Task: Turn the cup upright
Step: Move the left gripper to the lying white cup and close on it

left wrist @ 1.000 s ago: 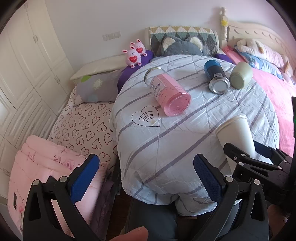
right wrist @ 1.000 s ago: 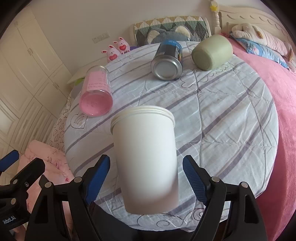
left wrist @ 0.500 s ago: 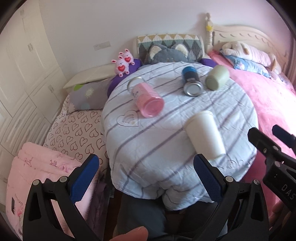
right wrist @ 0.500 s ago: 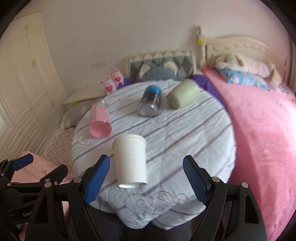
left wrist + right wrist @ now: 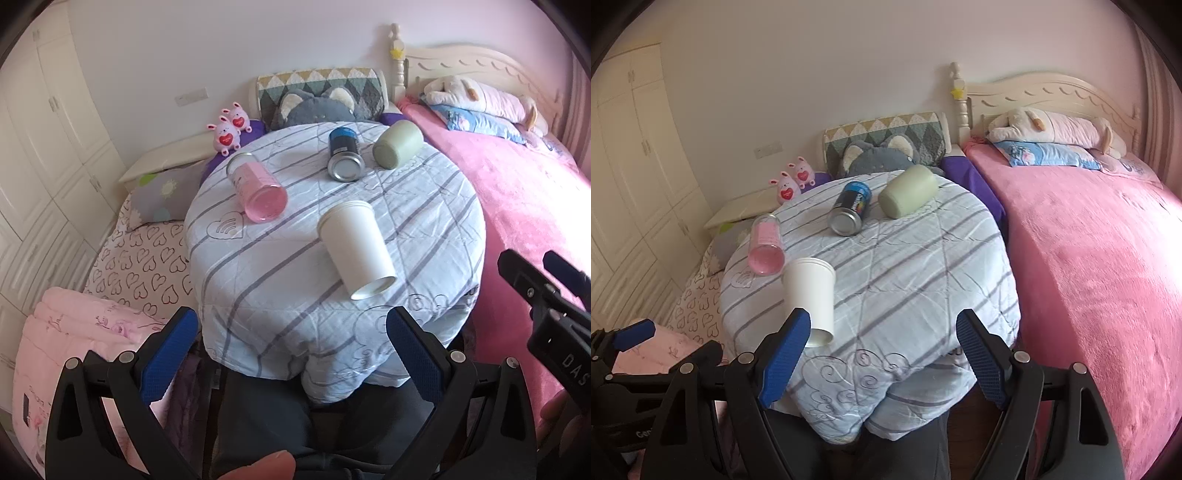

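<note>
A white paper cup (image 5: 354,248) lies on its side on the round table with a striped cloth (image 5: 424,206), its base toward me. It also shows in the right wrist view (image 5: 810,295). A pink cup (image 5: 258,186), a blue can (image 5: 343,153) and a green cup (image 5: 397,144) also lie on their sides farther back. My left gripper (image 5: 291,354) is open and empty, held back from the table's near edge. My right gripper (image 5: 882,362) is open and empty, also off the near edge, with the white cup ahead of its left finger.
A pink bed (image 5: 1108,258) runs along the right of the table. A heart-print mattress (image 5: 140,254) and a folded pink blanket (image 5: 74,332) lie at the left. Cushions and plush toys (image 5: 229,131) sit behind the table. White wardrobes (image 5: 37,147) line the left wall.
Both grippers have pulled back and up from the table. The white cup, earlier between the right gripper's fingers, now lies free on the cloth, well ahead of them.
</note>
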{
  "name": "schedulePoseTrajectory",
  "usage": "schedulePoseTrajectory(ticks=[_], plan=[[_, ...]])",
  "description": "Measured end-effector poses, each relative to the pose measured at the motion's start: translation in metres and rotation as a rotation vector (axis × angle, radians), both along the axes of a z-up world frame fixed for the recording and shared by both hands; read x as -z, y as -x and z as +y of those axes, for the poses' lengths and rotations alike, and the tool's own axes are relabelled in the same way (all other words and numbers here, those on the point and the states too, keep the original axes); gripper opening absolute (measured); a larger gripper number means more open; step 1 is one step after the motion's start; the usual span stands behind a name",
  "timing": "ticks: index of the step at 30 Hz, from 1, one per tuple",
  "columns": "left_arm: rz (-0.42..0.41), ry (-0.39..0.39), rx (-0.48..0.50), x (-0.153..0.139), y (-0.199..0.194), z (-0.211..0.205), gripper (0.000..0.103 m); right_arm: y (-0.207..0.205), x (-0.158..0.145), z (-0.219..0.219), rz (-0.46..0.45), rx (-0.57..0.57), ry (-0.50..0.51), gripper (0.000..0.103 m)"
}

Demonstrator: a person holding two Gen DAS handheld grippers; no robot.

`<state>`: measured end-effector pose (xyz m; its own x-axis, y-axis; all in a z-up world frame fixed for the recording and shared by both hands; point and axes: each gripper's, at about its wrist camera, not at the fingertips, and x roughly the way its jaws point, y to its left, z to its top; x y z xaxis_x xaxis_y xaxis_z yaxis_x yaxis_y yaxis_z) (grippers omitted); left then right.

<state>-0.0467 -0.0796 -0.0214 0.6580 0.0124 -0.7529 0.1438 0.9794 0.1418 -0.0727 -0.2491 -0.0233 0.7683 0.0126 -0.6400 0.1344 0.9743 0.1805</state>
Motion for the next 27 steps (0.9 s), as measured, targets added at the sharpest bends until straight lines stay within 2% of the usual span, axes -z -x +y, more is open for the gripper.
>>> schedulePoseTrajectory(ticks=[7,15,22,27], plan=[[0.025,0.008,-0.006,0.002,-0.007,-0.027,0.103,0.002,0.006,-0.025,0.000,0.020,-0.027,0.082],[0.100,0.040,-0.068,0.012,-0.045,-0.047,0.103,-0.019,0.020,-0.056,0.033,0.013,-0.062,0.082],[0.207,0.087,-0.126,0.035,-0.089,-0.062,0.103,-0.052,0.031,-0.075,0.072,-0.017,-0.077,0.082],[0.280,0.112,-0.201,0.059,-0.114,-0.057,0.103,-0.075,0.041,-0.079,0.107,-0.048,-0.077,0.082]])
